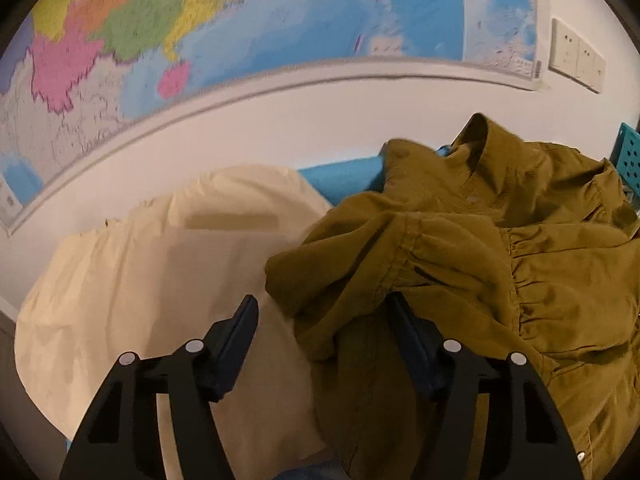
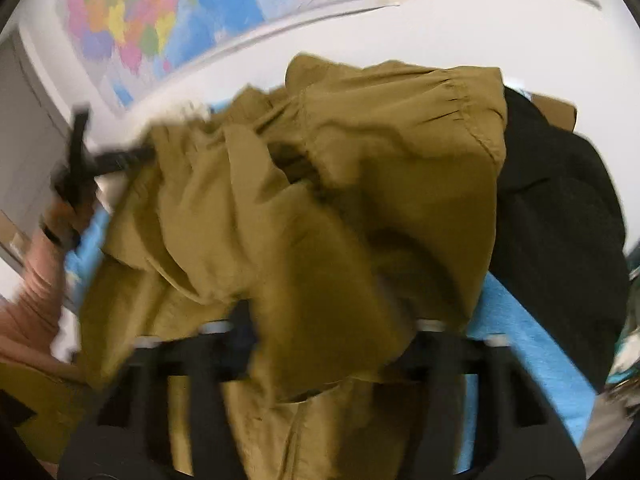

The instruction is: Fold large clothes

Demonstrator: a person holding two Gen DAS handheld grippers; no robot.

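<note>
Close to us, our left gripper (image 1: 320, 320) is wide apart, with a fold of the brown jacket (image 1: 480, 248) hanging between its fingers. Our right gripper (image 2: 332, 324) is buried under the same jacket, so we cannot tell how it stands. The jacket lies bunched on the blue table (image 1: 340, 178), beside a cream cloth (image 1: 160, 272). Farther right sits a teal basket (image 1: 630, 156); we cannot see inside. A map (image 1: 200, 32) hangs behind.

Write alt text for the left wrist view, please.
The open left gripper reaches toward a crumpled olive-brown garment; its folds drape over one finger. A cream cloth lies to its left, and a colourful wall map hangs behind.
</note>
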